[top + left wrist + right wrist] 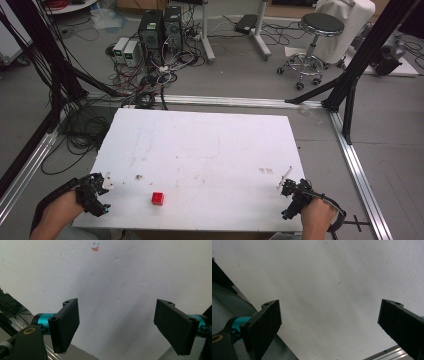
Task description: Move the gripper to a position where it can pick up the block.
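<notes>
Behind white tabletop [210, 150]: stool [320, 30], PCs [160, 27], cables

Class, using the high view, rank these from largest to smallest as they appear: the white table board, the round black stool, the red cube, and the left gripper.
1. White table board, by far the largest.
2. Round black stool, though it stands farther from the camera, so it looks smaller than it really is.
3. Left gripper.
4. Red cube, the smallest.

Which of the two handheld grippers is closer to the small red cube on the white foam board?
The left gripper, at the board's near left corner. The small red cube sits left of the white foam board's middle, well apart from the right gripper at the near right corner.
</notes>
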`<state>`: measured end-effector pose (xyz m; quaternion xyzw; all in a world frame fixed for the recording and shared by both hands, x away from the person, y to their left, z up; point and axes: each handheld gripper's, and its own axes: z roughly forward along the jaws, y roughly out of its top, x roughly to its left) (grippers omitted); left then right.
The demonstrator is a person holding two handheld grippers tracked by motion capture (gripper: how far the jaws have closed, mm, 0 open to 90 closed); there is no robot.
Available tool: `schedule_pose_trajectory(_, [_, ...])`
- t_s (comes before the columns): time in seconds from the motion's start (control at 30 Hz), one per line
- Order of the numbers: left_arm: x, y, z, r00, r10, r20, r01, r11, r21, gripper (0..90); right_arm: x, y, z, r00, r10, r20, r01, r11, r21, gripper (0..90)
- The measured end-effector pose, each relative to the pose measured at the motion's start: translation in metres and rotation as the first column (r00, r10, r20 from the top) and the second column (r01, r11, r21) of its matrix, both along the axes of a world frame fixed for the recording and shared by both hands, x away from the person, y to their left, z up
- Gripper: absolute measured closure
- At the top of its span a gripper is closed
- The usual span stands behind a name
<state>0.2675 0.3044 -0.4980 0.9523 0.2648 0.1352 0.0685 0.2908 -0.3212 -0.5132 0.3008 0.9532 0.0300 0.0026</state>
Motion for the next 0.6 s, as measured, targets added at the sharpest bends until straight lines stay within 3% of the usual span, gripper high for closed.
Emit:
schedule_pose_trajectory(0.43, [-0.0003,0.0007,0.0023,1.0,0.004,0.007,-0.004,0.9999,-0.016,20.8,-0.0006,0.0004,0.0008,1.0,-0.001,0.005,0.001,1.0,0.009,4.3])
schedule_pose_trajectory(0.6, [-0.0008,-0.0029,0.004,0.9999,-0.008,0.007,0.008,1.0,-0.003,21.0,-0.0006,0.0004,0.0004,1.0,0.0,0.003,0.0,1.0,0.018,4.2])
